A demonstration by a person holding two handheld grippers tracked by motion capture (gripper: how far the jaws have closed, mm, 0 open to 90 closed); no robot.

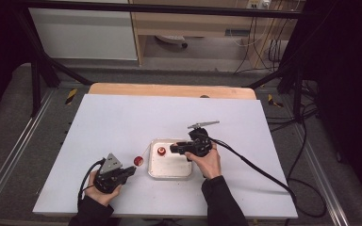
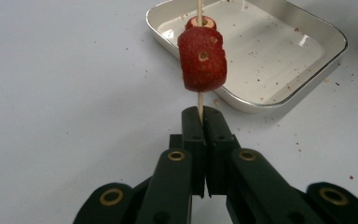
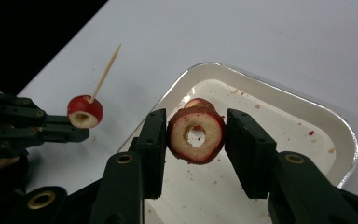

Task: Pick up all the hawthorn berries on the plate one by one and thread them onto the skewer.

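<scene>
Left hand-held gripper [image 2: 203,116] clamps a skewer [image 2: 199,100] bearing one fruit ring [image 2: 202,58] beside the tray [image 2: 307,32]; right hand-held gripper [image 3: 195,135], above the tray, grips a second ring [image 3: 196,134], still unthreaded

— Surroundings?
— White table top [image 1: 122,122] on a wooden board [image 1: 169,89], inside a black metal frame [image 1: 37,61]. Grey floor [image 1: 9,122].
— Behind it?
— Wooden shelf unit [image 1: 193,23], white panel [image 1: 85,33], loose cables [image 1: 264,47]. Dim light at the edges.

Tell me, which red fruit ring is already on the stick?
The ring on the skewer in the left gripper; the others are between the right gripper's jaws and in the tray.
</scene>
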